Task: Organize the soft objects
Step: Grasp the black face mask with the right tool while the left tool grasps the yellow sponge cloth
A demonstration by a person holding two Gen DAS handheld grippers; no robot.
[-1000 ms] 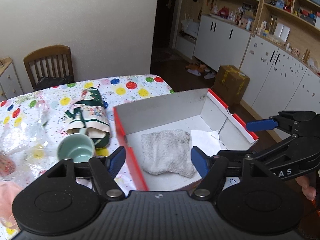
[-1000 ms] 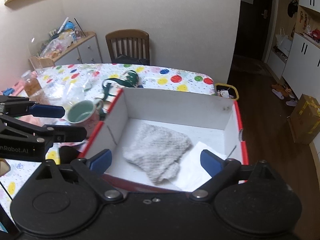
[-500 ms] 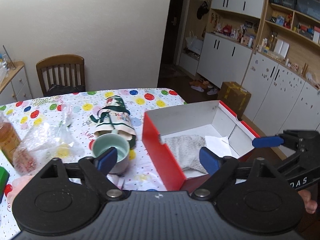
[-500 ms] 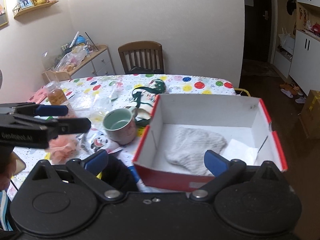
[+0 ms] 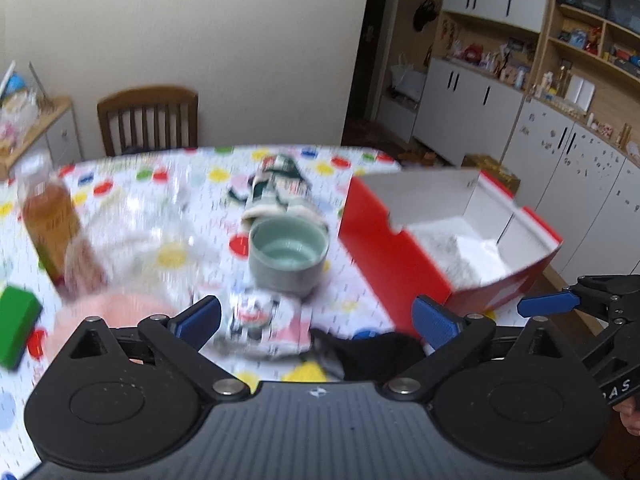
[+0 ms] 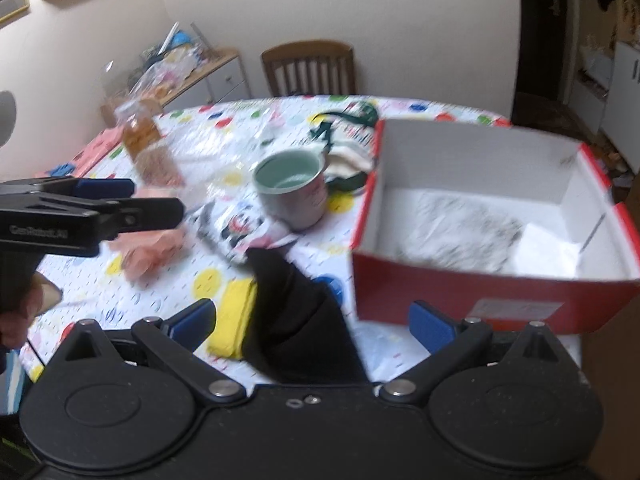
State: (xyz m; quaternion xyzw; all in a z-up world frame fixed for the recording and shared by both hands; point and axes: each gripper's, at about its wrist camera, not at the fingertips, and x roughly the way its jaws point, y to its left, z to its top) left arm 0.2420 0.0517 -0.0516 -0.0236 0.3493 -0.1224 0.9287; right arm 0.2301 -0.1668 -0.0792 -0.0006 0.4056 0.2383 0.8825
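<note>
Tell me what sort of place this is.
Most likely a home dining or living room: a table under a polka-dot cloth, a wooden chair against the wall, and white cabinets below cluttered shelves.

Green mug (image 5: 287, 255), amber bottle (image 5: 50, 224), wooden chair (image 5: 149, 119), dotted tablecloth (image 5: 192, 184)

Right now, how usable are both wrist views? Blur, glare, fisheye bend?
Left wrist view: motion blur smears the mug, bottle and red box; the gripper body stays crisp; fisheye bows the cabinets. Right wrist view: milder blur, the grey cloth in the box reads only as texture, the black cloth is clearer. No strong glare in either.
</note>
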